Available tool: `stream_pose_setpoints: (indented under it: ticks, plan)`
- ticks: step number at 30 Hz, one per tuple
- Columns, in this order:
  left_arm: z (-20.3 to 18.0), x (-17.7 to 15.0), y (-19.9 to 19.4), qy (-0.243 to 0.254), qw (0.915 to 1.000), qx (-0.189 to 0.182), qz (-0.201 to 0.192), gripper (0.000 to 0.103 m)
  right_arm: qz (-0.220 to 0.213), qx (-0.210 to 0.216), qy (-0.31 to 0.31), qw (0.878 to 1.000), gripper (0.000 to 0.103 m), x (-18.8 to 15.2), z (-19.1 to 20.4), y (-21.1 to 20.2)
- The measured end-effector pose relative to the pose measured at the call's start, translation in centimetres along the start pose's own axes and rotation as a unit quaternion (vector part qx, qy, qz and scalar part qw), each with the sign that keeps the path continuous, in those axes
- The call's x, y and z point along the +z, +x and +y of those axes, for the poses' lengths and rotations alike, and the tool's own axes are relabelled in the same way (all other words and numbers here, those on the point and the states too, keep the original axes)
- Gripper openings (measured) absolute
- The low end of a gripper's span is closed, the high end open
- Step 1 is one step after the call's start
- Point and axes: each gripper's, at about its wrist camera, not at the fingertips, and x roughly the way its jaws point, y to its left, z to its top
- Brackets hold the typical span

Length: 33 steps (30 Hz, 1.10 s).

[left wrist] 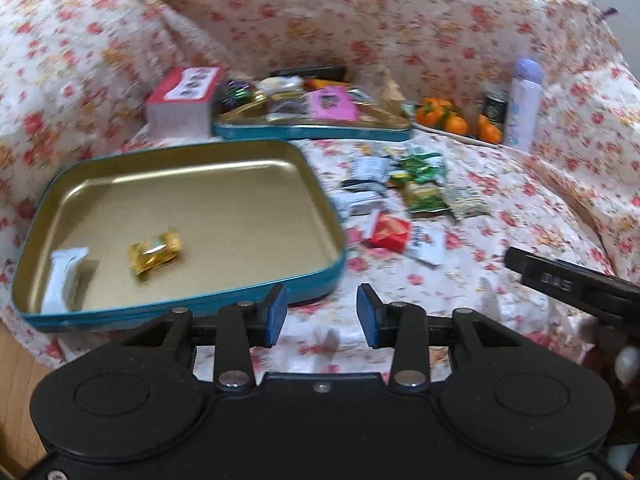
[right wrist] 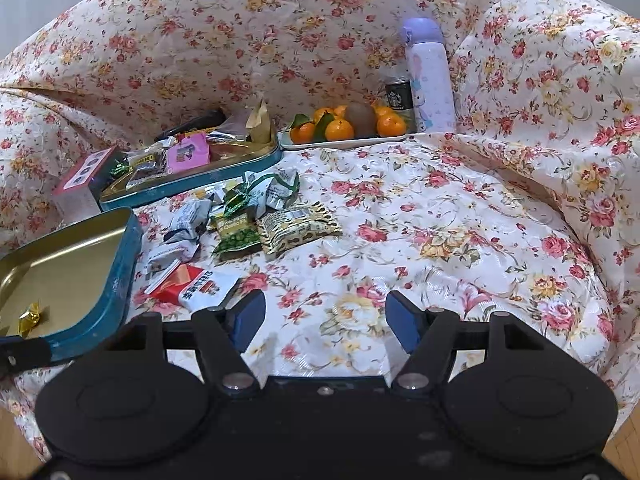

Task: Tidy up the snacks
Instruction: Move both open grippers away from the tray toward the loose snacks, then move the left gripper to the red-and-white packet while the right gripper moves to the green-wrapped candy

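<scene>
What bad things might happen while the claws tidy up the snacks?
The loose wrappers in the small snack pile overlap, so a claw might pinch two at once. The gold-lined teal tin sits on soft flowered cloth near its front edge; a bump might tip it and spill the gold-wrapped candy.

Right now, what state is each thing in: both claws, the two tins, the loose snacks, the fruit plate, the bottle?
Left claw: open, holding nothing.
Right claw: open, holding nothing.
Near tin: lidless, almost bare, one gold candy and one white packet inside.
Far tin: lidless, heaped with snacks.
Loose snacks: scattered on the floral cloth.
Fruit plate: full.
Bottle: upright, capped.
</scene>
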Motion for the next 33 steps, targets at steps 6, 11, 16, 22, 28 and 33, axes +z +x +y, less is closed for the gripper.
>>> stream_pose_setpoints:
  ticks: [6,11,16,22,28,33]
  plan:
    - [-2.8,1.0,1.3,0.013,0.9999,-0.006,0.002,0.048,0.002,0.020,0.010,1.000,0.068,1.2,-0.4,1.7]
    - [-5.0,1.0,3.0,0.019,0.9995,-0.012,0.020,0.048,0.006,0.039,0.009,0.999,0.068,2.4,-0.5,3.1]
    - [-6.5,0.8,4.3,0.033,0.9988,-0.012,0.035,0.048,0.006,0.064,0.008,0.998,0.066,4.2,-0.4,4.4]
    - [-7.1,1.0,5.7,0.032,0.9982,-0.008,0.050,0.048,0.012,0.079,0.004,0.997,0.066,5.9,-0.1,6.3]
    - [-7.2,0.8,6.8,0.025,0.9972,-0.007,0.070,0.048,0.010,0.086,-0.010,0.996,0.065,7.4,1.0,8.2]
    - [-7.0,0.3,7.5,0.020,0.9965,-0.002,0.082,0.048,0.005,0.099,-0.027,0.995,0.065,9.7,2.6,9.9]
